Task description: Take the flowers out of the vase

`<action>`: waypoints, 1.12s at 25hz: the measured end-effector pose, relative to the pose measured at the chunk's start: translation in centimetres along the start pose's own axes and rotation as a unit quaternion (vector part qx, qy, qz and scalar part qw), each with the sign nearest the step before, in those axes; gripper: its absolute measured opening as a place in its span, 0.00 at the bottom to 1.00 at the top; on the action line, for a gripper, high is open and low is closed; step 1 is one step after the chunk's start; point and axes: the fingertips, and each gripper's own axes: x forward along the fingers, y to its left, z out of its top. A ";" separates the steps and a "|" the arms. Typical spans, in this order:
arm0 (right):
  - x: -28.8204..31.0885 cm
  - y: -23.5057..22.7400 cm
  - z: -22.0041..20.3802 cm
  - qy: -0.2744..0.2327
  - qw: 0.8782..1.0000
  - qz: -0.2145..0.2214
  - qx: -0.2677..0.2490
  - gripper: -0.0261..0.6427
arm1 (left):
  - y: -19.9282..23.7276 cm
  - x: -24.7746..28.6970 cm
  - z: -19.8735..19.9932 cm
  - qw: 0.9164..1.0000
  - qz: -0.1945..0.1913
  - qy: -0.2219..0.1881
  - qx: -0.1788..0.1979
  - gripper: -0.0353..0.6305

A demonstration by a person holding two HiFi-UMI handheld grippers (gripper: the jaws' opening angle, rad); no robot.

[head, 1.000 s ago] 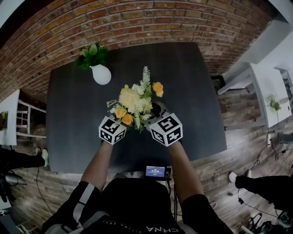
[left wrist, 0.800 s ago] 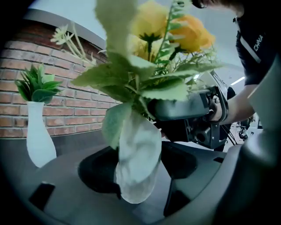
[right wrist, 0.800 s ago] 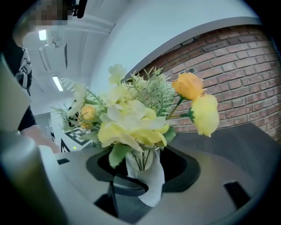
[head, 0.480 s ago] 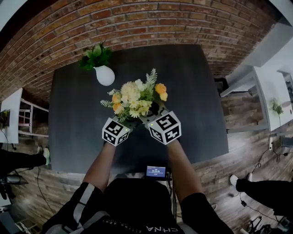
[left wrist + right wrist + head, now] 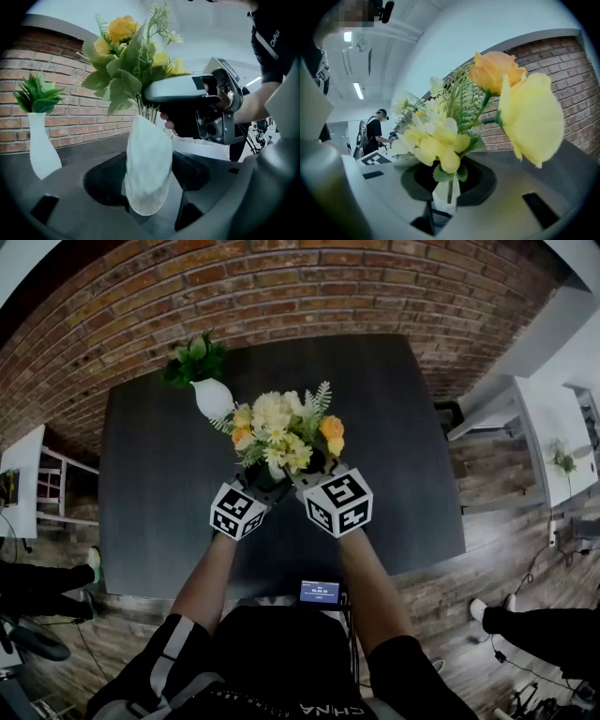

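Pulling the bunch of yellow, cream and orange flowers (image 5: 281,427) with green fern sprigs clear will go best, I judge, as a straight lift along the stems while the other hand pins the vase. The heads splay wide and look top-heavy, so a sideways tug could tip everything. Left tongs (image 5: 149,176) are pinching the plump, egg-shaped white vase (image 5: 147,154) at lower centre of their own view, dark dimpled pads pressed on either flank. Its skin looks matte and faintly pebbled, so it should not slide readily. Right tongs (image 5: 447,190) are closing on the thin green stems just above the vase mouth, and the pads seem already to touch them. A firm but modest squeeze suits such slender stalks. Petals look soft and cloth-like, leaves flat and waxy. The stems are not yet out of the vase, which is at the middle of the dark, smooth counter (image 5: 403,446) in the head view. At upper left there stands a slim white bottle-shaped vase (image 5: 213,397) of green leaves, well apart from the tongs.
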 end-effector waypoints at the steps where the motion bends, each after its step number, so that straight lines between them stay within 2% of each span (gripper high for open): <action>1: -0.1 0.0 0.3 -0.003 1.000 -0.001 0.000 0.15 | 0.0 0.0 0.0 1.000 0.000 0.001 0.001 0.52; 12: -2.5 1.0 5.8 -0.037 0.999 -0.013 -0.025 0.15 | 0.1 -0.1 -0.3 1.000 0.004 0.014 0.006 0.52; 18: -5.6 1.1 9.6 -0.072 0.996 -0.044 -0.041 0.15 | 0.2 -0.1 -0.5 1.000 0.002 0.021 0.008 0.52; 24: -9.7 0.3 13.5 -0.128 0.988 -0.077 -0.033 0.15 | 0.3 -0.2 -0.6 1.000 0.003 0.028 0.008 0.52; 28: -12.0 -0.4 14.3 -0.139 0.985 -0.099 -0.033 0.15 | 0.3 -0.2 -0.7 1.000 0.002 0.030 0.008 0.52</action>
